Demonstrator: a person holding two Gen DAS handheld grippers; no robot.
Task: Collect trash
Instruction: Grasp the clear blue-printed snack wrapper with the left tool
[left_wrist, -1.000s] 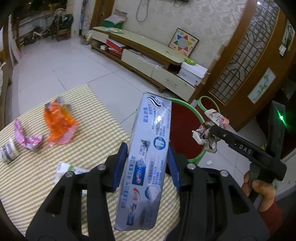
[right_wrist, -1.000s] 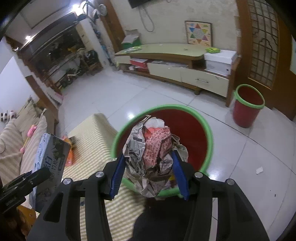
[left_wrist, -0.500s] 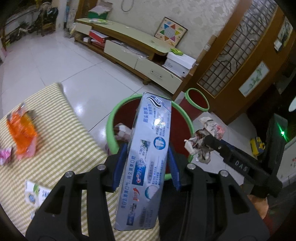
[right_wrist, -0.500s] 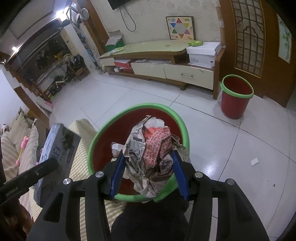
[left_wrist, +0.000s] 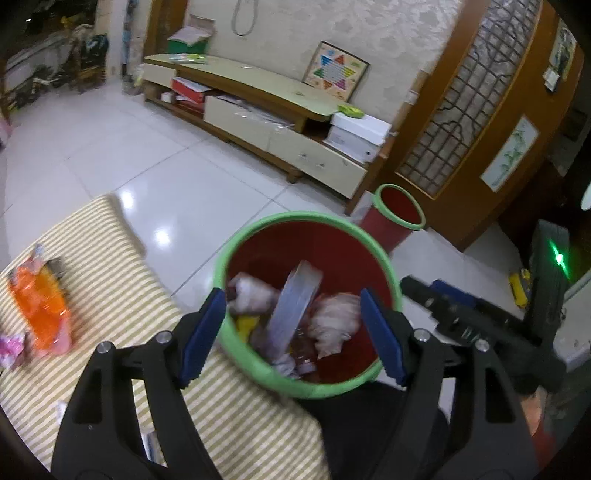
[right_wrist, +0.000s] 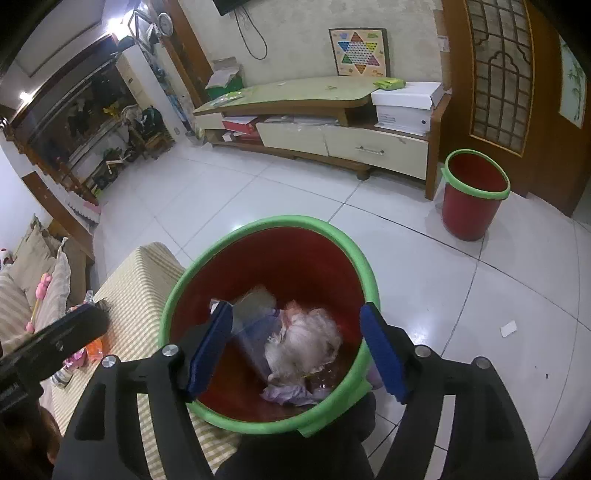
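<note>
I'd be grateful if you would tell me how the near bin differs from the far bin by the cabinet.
The near bin holds trash: a box, crumpled paper and wrappers. The far bin shows no trash in the part of its inside that is visible. The near bin sits against the striped table, under both grippers; the far bin stands apart on the tiles. Both are red with green rims and upright.

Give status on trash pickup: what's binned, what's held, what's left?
Binned: toothpaste box and crumpled paper wad lie in the red bin. Held: nothing; left gripper and right gripper have just opened, jaws empty. Left: orange wrapper and pink wrapper on the striped table.
</note>
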